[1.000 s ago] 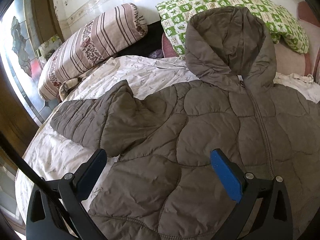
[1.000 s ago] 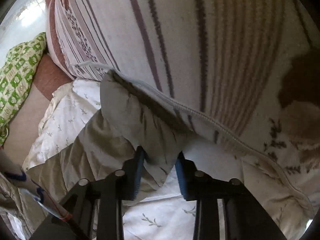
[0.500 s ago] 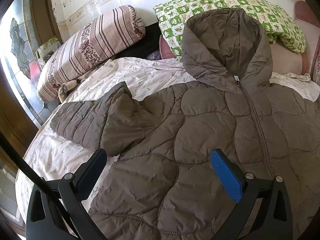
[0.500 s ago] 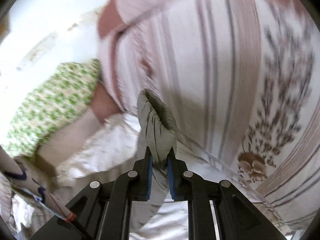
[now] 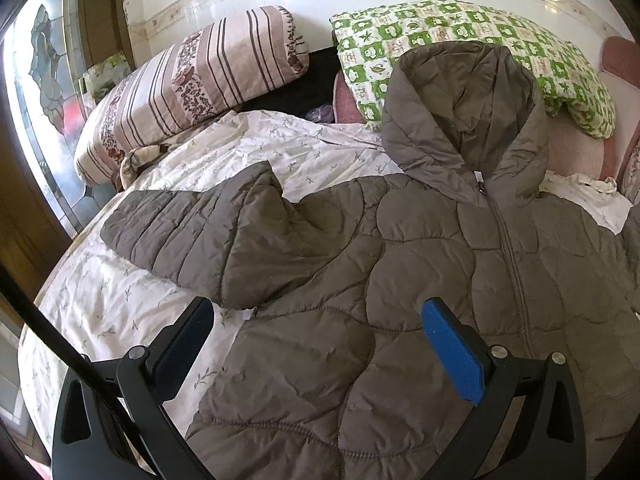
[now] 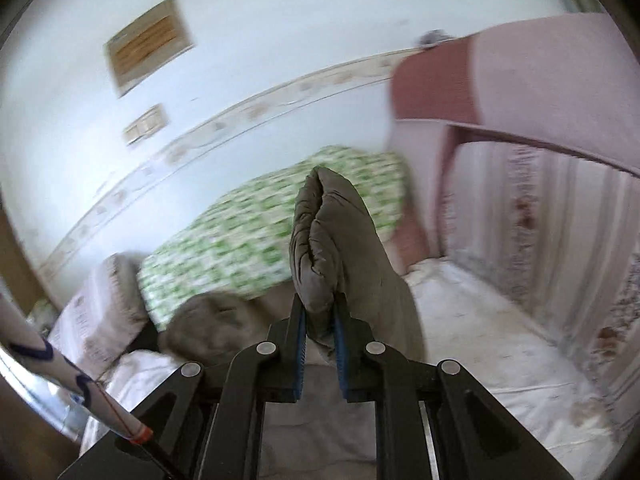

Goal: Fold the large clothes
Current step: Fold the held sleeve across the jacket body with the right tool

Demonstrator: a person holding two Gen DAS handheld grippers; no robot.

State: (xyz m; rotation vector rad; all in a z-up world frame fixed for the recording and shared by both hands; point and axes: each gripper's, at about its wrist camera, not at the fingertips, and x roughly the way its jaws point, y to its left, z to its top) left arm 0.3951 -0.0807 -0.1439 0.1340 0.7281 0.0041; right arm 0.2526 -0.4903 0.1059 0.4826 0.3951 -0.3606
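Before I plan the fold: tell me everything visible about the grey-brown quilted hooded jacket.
The grey-brown quilted hooded jacket looks like puffy padded nylon. It lies face up on the floral white bedspread, zipped, its hood against the green checked pillow. One sleeve is folded inward across the chest. The right gripper pinches the other cuff, lifted.

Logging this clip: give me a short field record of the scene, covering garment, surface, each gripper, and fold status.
garment: grey-brown quilted hooded jacket, zipped, spread front-up
surface: bed with white floral sheet
left sleeve: folded across the chest
left gripper: open, above the jacket's lower front, holding nothing
right gripper: shut on a sleeve cuff, raised off the bed
pillows: striped; green checked
fold status: not finished
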